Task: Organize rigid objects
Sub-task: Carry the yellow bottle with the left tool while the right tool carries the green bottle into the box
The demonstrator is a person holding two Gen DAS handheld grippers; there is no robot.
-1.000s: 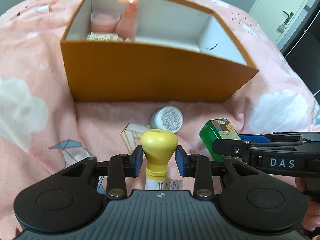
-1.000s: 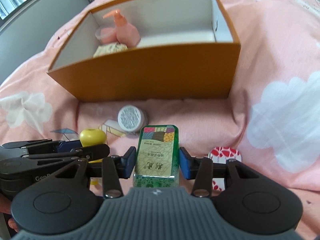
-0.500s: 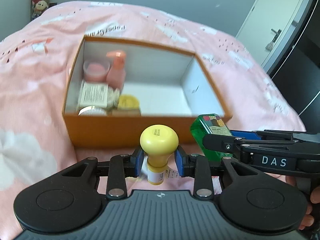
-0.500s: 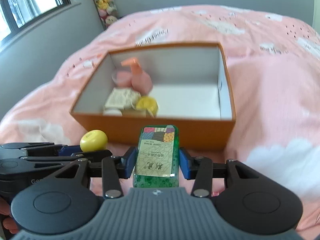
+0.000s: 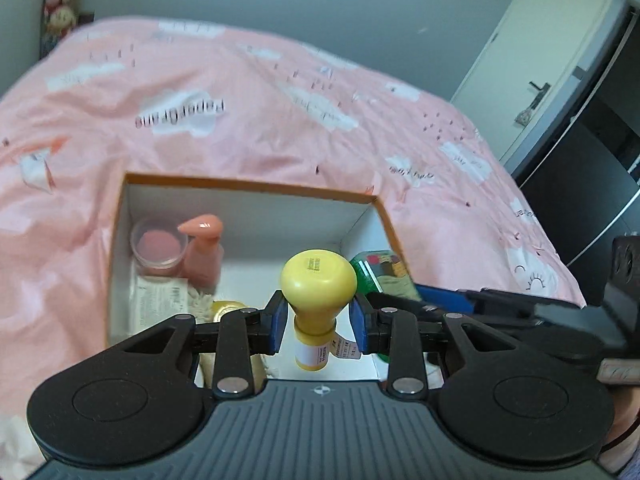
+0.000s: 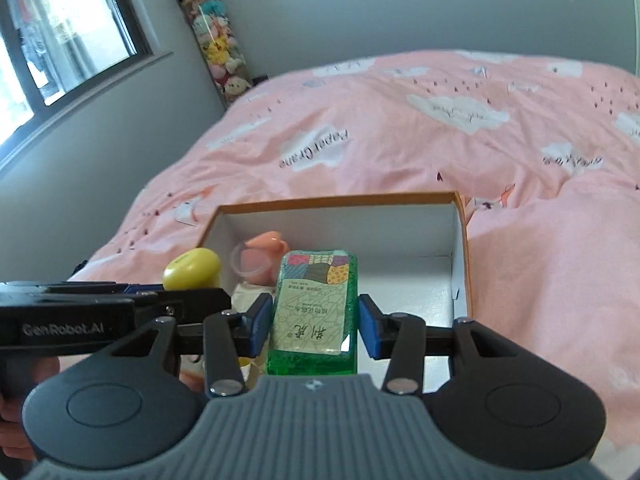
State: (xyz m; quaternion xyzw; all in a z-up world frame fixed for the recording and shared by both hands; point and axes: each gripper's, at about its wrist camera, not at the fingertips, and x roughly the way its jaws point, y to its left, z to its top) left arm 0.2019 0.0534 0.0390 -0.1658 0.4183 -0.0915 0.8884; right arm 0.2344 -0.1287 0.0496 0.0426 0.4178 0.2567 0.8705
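A: Where are we in the tidying?

B: Mid-delivery, I'd judge. The left gripper (image 5: 319, 322) is clamped on the neck of a yellow-capped bottle (image 5: 318, 280), and the right gripper (image 6: 312, 322) is clamped on the sides of a green bottle (image 6: 314, 312). Both hang above the open orange box (image 5: 248, 184).

A: And next?

B: Probably lower each into the bare white floor at the box's right half, then part the fingers. The left half is taken.

A: Taken by what?

B: The left camera shows a pink pump bottle (image 5: 202, 252), a pink jar (image 5: 160, 248) and a flat white packet (image 5: 158, 300) beside it. The right camera hides most of that behind the green bottle, but shows the box's right wall (image 6: 456, 256), the window (image 6: 60, 28) and a column of plush toys (image 6: 218, 48) beyond the pink bed (image 6: 440, 128).
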